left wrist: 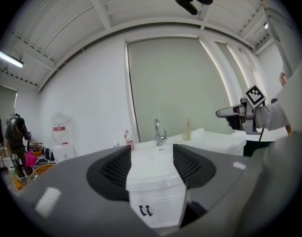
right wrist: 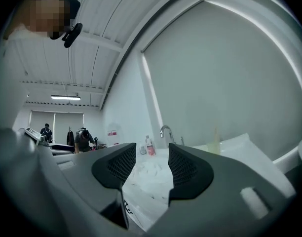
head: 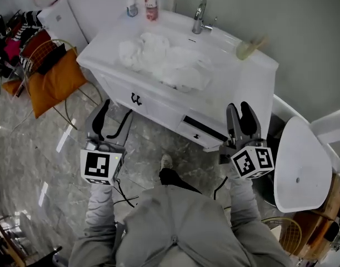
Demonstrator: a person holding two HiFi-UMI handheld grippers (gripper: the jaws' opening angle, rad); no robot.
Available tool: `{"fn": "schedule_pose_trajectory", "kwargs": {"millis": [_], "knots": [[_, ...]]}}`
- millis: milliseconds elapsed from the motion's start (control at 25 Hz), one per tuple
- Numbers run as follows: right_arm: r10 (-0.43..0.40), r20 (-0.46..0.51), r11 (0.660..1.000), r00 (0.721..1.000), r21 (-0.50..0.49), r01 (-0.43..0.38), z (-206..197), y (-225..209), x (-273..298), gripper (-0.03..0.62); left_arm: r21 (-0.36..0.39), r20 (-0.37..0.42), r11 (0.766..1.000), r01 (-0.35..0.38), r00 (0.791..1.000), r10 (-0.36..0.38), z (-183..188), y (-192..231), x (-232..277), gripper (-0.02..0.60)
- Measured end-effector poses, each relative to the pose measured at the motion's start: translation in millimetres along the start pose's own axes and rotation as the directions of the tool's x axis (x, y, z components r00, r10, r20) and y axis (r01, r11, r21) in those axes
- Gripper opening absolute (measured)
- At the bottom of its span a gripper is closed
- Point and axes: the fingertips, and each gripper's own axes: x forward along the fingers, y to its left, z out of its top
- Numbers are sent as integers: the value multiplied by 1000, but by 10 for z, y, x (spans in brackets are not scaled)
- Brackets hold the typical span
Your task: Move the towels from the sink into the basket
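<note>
Several white towels heaped in the sink: soft, light, limp, likely to trail when lifted. Left claw and right claw parted, empty, well short of them. Best pinched at a raised fold on top.

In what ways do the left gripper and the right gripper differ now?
The left gripper holds its jaws wider apart than the right gripper. The left gripper is before the cabinet doors, the right gripper by the drawer. Both are open and empty.
</note>
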Motion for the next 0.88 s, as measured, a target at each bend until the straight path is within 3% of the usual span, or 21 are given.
{"fn": "schedule_pose_trajectory", "kwargs": {"millis": [280,520,680,720,880], "knots": [[95,-98,996,991,4,-95,-298,67,1146,187,28,-53,1000,0,999,2,-111,502,870,291],[103,-223,994,969,0,-106,-620,-30,1674,187,20,-90,998,66,994,-64,-245,620,1474,291],[74,-316,997,946,12,-74,-904,-183,1954,191,14,-101,988,151,984,-149,-343,633,2022,291],[68,-347,998,935,17,-66,-998,-215,2014,220,13,-105,984,179,979,-177,-376,623,2171,291],[37,-487,999,873,31,-26,-1430,-325,2203,253,9,-135,947,321,939,-317,-558,510,2820,291]]}}
